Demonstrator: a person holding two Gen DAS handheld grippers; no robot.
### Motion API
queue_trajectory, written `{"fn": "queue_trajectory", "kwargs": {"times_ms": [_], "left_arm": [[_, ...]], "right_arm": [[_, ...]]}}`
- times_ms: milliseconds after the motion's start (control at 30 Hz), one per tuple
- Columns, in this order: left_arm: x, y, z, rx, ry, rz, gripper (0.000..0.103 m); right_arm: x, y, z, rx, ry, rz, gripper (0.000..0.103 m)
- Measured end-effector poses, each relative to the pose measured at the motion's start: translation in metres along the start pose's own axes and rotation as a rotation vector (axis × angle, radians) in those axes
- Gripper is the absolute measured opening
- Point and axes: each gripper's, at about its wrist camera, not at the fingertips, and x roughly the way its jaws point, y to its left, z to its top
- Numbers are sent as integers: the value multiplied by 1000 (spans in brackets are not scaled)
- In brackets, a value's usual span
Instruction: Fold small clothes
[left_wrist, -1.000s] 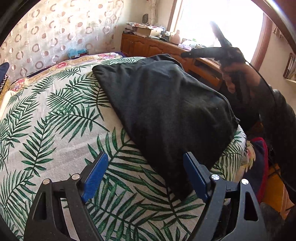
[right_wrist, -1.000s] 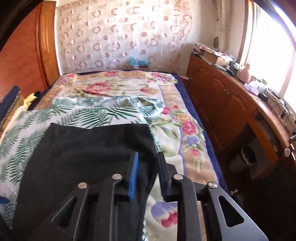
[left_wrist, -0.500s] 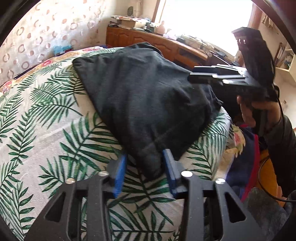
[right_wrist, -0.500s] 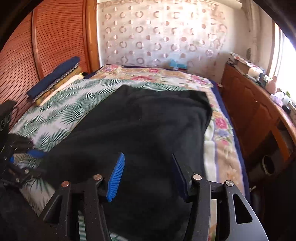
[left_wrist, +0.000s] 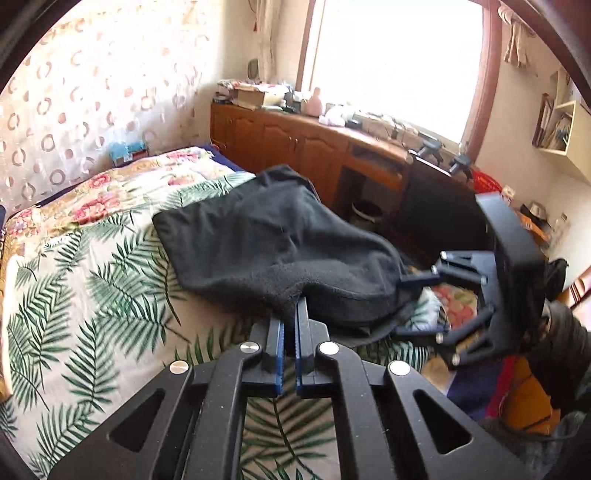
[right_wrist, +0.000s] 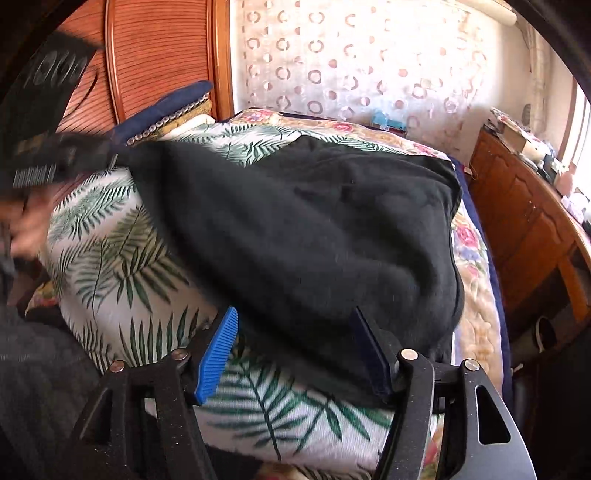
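Left claw (left_wrist: 289, 314) has just closed, pinching the one black garment (left_wrist: 280, 236); right claw (right_wrist: 295, 350) spreading wider

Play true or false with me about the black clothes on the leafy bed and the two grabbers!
1. The left gripper is pinching a corner of the black garment. True.
2. The right gripper is squeezed shut. False: its jaws stand wide open, having just been opening, with the garment's edge lying between them unpinched.
3. The garment lies on a palm-leaf sheet. True.
4. The garment is neatly folded into a small square. False: it is spread out and rumpled, with one corner lifted.
5. A wooden cabinet stands under the window. True.
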Motion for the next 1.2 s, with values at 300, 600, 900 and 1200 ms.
{"fn": "queue_trajectory", "kwargs": {"times_ms": [300, 600, 900, 1200], "left_arm": [[-4, 9, 3, -29, -24, 17, 5], [-7, 14, 1, -38, -31, 36, 4], [13, 56, 53, -66, -67, 105, 4], [78, 126, 97, -125, -23, 147, 4]], "right_arm": [[-2, -18, -11, 5, 70, -70, 68], [-19, -43, 4, 41, -3, -101, 7], [-30, -61, 95, 36, -196, -160, 7], [56, -86, 169, 53, -175, -140, 7]]}}
